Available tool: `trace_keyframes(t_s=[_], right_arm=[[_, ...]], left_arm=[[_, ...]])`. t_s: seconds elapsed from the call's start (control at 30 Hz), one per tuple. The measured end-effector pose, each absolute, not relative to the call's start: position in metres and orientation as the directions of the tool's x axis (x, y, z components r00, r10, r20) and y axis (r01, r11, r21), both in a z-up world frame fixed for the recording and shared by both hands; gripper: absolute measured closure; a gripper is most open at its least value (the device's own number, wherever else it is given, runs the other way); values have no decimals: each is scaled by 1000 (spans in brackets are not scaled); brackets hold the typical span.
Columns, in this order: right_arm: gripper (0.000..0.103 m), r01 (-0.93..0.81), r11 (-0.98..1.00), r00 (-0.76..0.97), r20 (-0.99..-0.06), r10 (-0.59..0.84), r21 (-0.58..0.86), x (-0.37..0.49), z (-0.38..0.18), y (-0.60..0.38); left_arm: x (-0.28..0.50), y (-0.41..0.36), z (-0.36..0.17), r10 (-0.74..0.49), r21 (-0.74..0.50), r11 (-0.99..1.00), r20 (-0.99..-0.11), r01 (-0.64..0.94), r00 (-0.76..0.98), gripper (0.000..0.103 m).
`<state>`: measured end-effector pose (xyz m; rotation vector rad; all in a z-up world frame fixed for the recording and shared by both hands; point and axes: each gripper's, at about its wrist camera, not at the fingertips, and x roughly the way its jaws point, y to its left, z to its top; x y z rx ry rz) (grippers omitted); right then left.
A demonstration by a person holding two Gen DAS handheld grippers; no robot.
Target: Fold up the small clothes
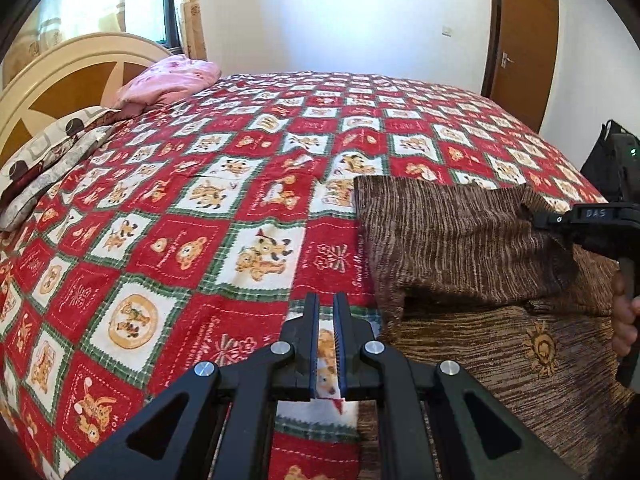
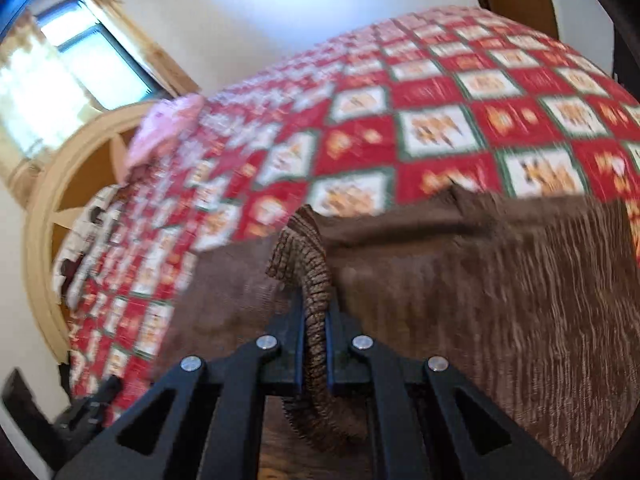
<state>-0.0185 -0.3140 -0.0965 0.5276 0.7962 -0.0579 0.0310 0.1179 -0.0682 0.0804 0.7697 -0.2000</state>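
The right gripper (image 1: 536, 216) carries the letters "DAS" in pale print on its black body, readable in the left wrist view. Cursive stitching runs through the red squares of the bedspread (image 1: 192, 208), too small and curved to read with confidence.

The sweater (image 1: 460, 240) is a brown knit with fine lighter streaks across it, and a small orange sun-like motif (image 1: 542, 350) sits on its lower part. It lies on the near right part of the bed, on the bedspread, with 1 piece folded over the rest. In the right wrist view its ribbed cuff (image 2: 312, 280) shows a coarser, darker rib than the body.

The right gripper (image 2: 316, 320) is clenched on that ribbed cuff, which passes between the 2 fingers and bulges out above and below them. That view is blurred away from the gripper.

The left gripper (image 1: 326, 320) is pinched together with only a thin slit between its blue-edged fingers, nothing between them, above the bedspread just left of the sweater.

A pink pillow (image 1: 168, 80) and a patterned pillow (image 1: 48, 152) lie by the cream headboard (image 1: 52, 72). A brown door (image 1: 520, 52) stands beyond.
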Motion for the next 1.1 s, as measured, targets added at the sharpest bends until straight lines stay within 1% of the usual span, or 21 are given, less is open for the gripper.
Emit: trace_keyframes(t_s=[0.07,0.1,0.13,0.17,0.2,0.27,0.37,0.43,0.5,0.6,0.67,0.7,0.73,0.77,0.83,0.9,0.97,1.03,1.1], right_arm=[[93,280,857,694,-708,131,434,-20,-105,-323],[88,300,841,688,-713,137,451,-20,-110,-329],[87,316,832,683,-718,135,456,-21,-113,-334],[85,352,826,678,-728,99,440,-23,-114,-340],[83,409,815,685,-728,23,411,-30,-112,-347],[75,485,797,690,-717,-97,360,-46,-103,-358],[75,488,803,695,-709,-120,342,-61,-93,-357],[75,434,845,698,-710,-97,312,-64,-88,-344],[75,359,881,709,-704,-42,309,-69,-86,-327],[75,282,921,697,-717,-5,267,-68,-92,-305],[75,274,937,671,-741,-24,217,-65,-103,-294],[75,286,938,652,-758,-39,198,-65,-111,-293],[75,305,934,637,-769,-56,185,-65,-117,-294],[73,319,932,629,-774,-72,172,-66,-123,-298],[73,310,934,633,-772,-63,178,-71,-124,-302],[73,321,930,617,-785,-64,176,-76,-122,-306],[73,347,924,594,-800,-85,159,-80,-118,-307],[72,402,907,557,-819,-138,121,-94,-112,-307],[66,458,886,537,-815,-218,65,-116,-100,-304]], left_arm=[[34,114,-68,-156,-7,977,-704,213,693,96],[35,113,-69,-161,-12,976,-706,216,689,96],[36,112,-68,-167,-16,975,-708,220,687,96],[37,111,-68,-167,-16,975,-707,221,687,96],[38,108,-67,-167,-11,974,-705,224,689,96],[40,104,-67,-162,3,973,-703,231,693,96],[45,94,-67,-162,16,970,-703,243,693,96],[49,85,-65,-180,7,966,-697,258,694,96],[52,76,-65,-175,17,965,-699,260,694,96],[62,61,-74,-133,57,968,-713,246,688,96],[71,55,-89,-78,99,969,-744,226,663,96],[74,55,-97,-60,109,970,-761,219,646,96],[75,56,-102,-51,117,970,-759,214,650,96],[72,57,-101,-48,128,969,-738,210,674,96],[70,55,-100,-25,162,963,-740,214,672,95],[65,58,-96,-26,171,959,-742,226,670,95],[53,69,-88,-51,150,960,-739,238,672,95],[42,84,-82,-50,151,961,-731,233,680,95],[30,101,-77,-36,152,966,-722,209,691,96]])
